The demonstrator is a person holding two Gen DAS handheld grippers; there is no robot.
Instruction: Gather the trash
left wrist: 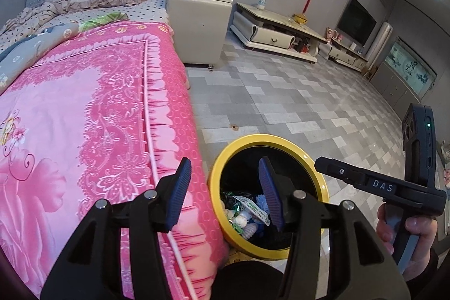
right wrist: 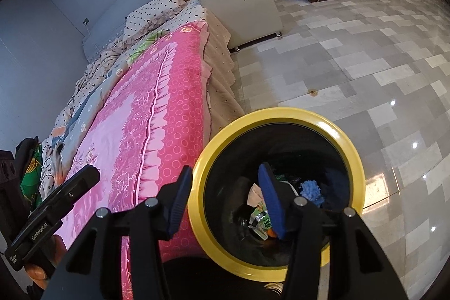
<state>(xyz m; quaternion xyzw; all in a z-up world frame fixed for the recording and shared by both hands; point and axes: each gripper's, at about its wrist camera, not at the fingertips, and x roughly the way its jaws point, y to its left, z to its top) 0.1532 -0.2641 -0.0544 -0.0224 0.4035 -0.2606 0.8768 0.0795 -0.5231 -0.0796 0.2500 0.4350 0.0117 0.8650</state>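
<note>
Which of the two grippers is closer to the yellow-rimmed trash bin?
Right, probably. The right gripper hangs open above the yellow-rimmed trash bin, one finger over its mouth. The left gripper is also open over it, but more over the pink bedspread.

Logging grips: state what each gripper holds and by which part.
Nothing is held. The left gripper and right gripper are open and empty above the bin.

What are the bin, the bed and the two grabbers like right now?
bin: upright on the floor beside the bed, no lid, trash inside.
trash: wrappers and fluffy bits lying in the bin.
bed: covered by a pink quilt, bedding rumpled by the pillow.
left gripper: open, holding nothing.
right gripper: open, holding nothing.
</note>
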